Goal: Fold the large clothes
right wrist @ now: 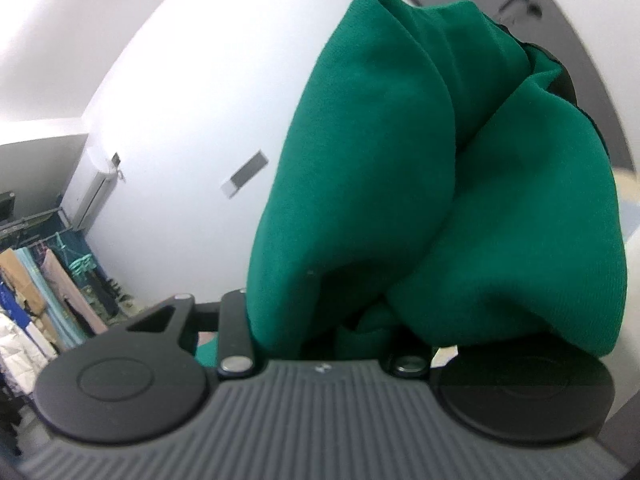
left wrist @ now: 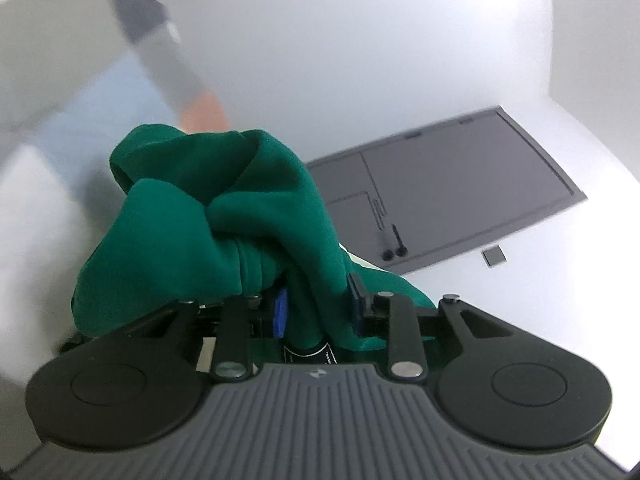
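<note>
Both grippers are gripping a bunched green garment [left wrist: 224, 220] in the air.

The left gripper [left wrist: 316, 312] is pinching a thick fold between its blue-padded fingers [left wrist: 281, 312], which are standing only partly apart around the cloth. The right gripper [right wrist: 344, 332] is buried under the green fabric, its fingers hidden, so I cannot tell their spread. Beyond the garment, a grey mat [left wrist: 460, 192] is lying on the white worktop [left wrist: 560, 300].
</note>
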A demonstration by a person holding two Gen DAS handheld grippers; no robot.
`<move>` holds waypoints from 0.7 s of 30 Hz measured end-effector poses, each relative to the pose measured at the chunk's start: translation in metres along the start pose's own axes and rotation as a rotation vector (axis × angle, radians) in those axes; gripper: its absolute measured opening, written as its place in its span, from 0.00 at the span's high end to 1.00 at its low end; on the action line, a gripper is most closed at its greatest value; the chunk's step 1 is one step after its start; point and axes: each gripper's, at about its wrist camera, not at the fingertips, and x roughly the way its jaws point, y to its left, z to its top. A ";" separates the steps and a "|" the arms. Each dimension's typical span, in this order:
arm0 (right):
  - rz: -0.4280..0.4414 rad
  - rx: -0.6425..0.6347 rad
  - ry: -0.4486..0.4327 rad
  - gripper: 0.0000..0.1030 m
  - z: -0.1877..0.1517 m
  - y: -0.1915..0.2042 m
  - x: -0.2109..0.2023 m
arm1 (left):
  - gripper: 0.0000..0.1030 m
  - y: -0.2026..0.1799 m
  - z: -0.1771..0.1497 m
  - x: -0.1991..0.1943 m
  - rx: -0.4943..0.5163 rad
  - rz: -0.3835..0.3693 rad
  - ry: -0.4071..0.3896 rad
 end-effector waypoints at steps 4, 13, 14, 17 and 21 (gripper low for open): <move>-0.035 0.002 -0.052 0.56 0.030 -0.030 -0.013 | 0.68 -0.028 -0.014 0.076 0.050 -0.027 0.037; -0.165 0.097 -0.078 0.56 0.024 -0.129 -0.018 | 0.68 -0.017 -0.062 0.205 0.215 0.060 0.210; -0.182 0.123 -0.068 0.56 0.017 -0.143 -0.020 | 0.68 -0.015 -0.070 0.209 0.255 0.069 0.221; -0.209 0.197 -0.049 0.56 -0.008 -0.178 -0.028 | 0.68 -0.003 -0.095 0.216 0.332 0.096 0.265; -0.242 0.277 -0.035 0.56 -0.046 -0.214 -0.041 | 0.68 0.010 -0.116 0.205 0.416 0.144 0.296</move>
